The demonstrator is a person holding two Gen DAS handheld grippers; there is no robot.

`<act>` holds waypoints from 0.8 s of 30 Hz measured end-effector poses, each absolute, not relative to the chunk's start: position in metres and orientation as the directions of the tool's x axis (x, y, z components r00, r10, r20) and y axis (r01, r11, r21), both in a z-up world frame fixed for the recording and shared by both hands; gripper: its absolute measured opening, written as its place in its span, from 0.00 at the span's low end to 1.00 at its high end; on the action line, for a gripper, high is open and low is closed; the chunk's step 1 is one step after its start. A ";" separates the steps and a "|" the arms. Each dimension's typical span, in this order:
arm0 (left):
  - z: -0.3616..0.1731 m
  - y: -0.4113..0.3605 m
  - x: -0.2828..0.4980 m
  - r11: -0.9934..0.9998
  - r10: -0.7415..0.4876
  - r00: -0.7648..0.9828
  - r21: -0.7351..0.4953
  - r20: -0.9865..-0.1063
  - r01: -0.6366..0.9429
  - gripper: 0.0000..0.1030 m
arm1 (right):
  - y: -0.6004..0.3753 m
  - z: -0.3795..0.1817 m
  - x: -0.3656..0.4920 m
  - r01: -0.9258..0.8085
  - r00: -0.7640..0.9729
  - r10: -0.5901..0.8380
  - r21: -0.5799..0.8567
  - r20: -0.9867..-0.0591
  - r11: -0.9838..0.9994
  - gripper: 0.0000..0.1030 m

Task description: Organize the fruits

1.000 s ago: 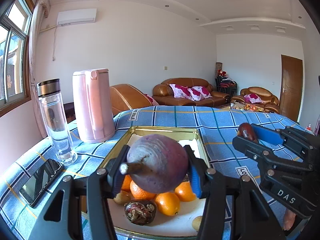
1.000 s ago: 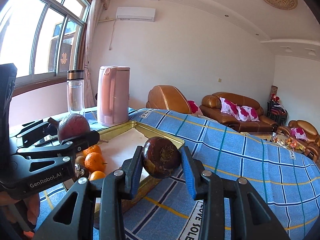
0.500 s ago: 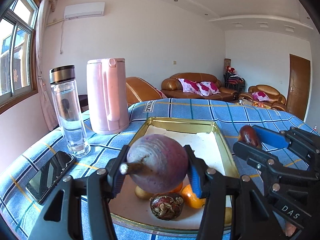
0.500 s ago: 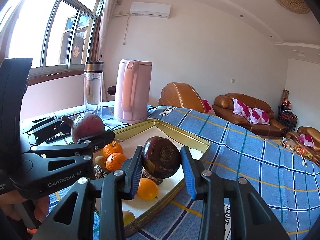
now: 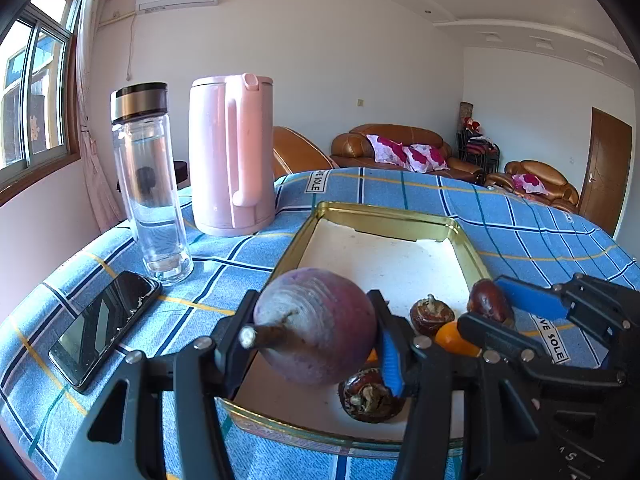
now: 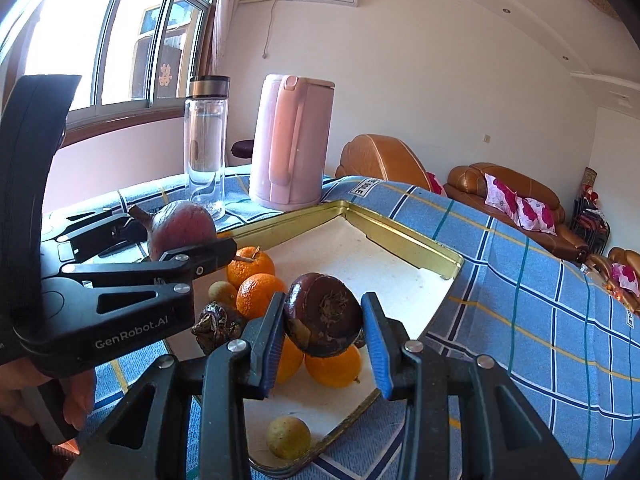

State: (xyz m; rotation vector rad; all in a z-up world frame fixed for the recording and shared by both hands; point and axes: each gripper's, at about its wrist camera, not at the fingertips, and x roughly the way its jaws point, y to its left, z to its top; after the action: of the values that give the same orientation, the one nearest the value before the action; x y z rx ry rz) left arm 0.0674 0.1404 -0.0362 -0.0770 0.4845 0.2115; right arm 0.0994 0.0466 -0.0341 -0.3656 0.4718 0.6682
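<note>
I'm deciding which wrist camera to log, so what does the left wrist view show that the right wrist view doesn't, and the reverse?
Only the left wrist view shows the black phone lying on the tablecloth and the brown door.

Only the right wrist view shows the small yellowish fruit near the tray's close edge and the two whole oranges by the left gripper.

Both show the gold tray, the pink kettle, the glass bottle, the purple turnip in the left gripper and the dark brown fruit in the right gripper.
</note>
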 end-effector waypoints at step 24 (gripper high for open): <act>-0.019 0.128 0.047 0.976 0.202 0.893 0.008 -0.403 -0.217 0.79 | 0.032 -0.039 0.096 -0.644 0.665 0.476 -0.119 -0.575 0.756 0.52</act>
State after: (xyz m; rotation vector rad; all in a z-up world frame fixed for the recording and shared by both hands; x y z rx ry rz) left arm 0.0470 0.1276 -0.0190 -0.0370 0.4145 0.2172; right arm 0.0965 0.0319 -0.0388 -0.3280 0.5489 0.6453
